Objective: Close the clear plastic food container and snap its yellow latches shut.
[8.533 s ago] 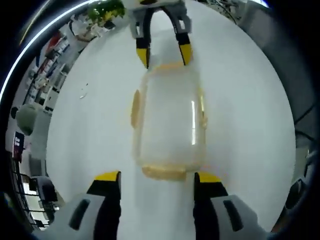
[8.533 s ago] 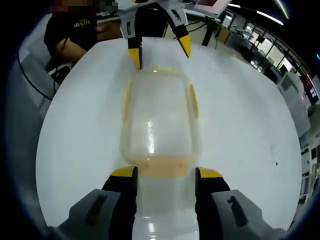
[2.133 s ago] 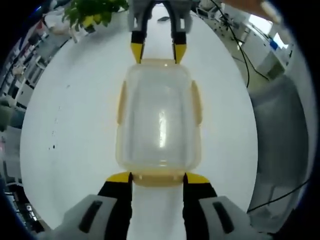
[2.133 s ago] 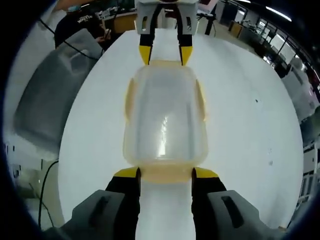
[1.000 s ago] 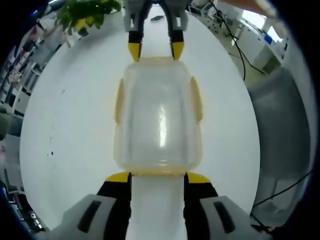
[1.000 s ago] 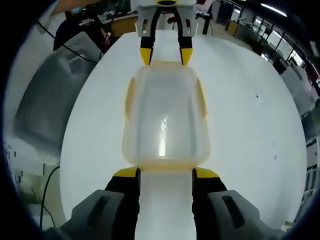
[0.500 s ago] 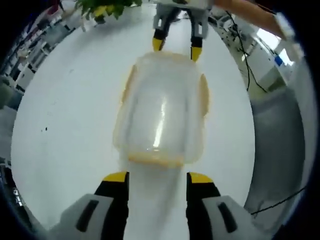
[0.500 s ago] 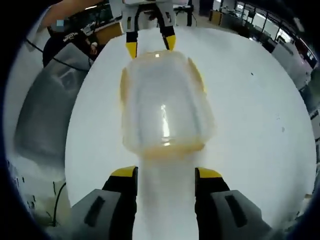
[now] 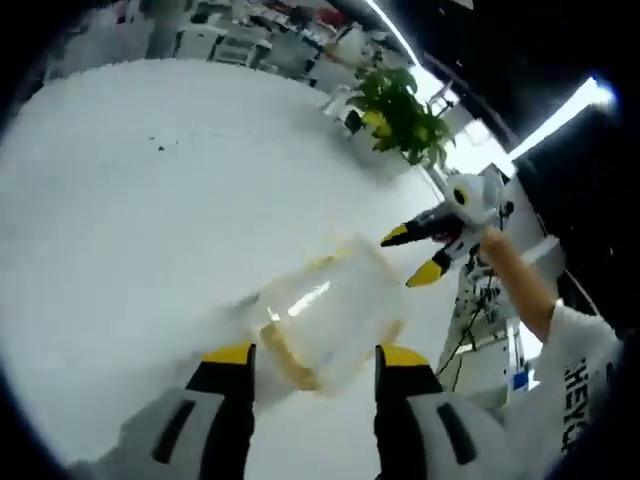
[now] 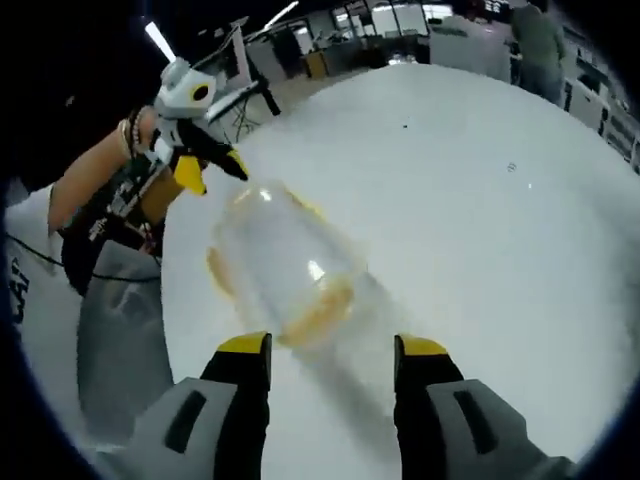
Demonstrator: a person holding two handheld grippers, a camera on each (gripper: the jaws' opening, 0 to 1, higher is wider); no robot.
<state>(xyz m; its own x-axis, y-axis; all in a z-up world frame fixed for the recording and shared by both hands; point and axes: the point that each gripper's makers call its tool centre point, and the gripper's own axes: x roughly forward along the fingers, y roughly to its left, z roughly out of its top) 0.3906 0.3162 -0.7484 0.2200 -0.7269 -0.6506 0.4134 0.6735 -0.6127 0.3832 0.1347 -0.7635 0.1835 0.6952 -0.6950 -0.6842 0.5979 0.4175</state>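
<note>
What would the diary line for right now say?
clear plastic food container with yellow latches: on white table | left gripper: open, off container | right gripper: open, off container

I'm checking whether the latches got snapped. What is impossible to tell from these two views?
- Latch state: the container is motion-blurred in both views, so whether its yellow latches are snapped is unreadable.
- The container's near end, left gripper view: hidden between the left gripper jaws.
- Lid seating: too smeared to judge.
</note>
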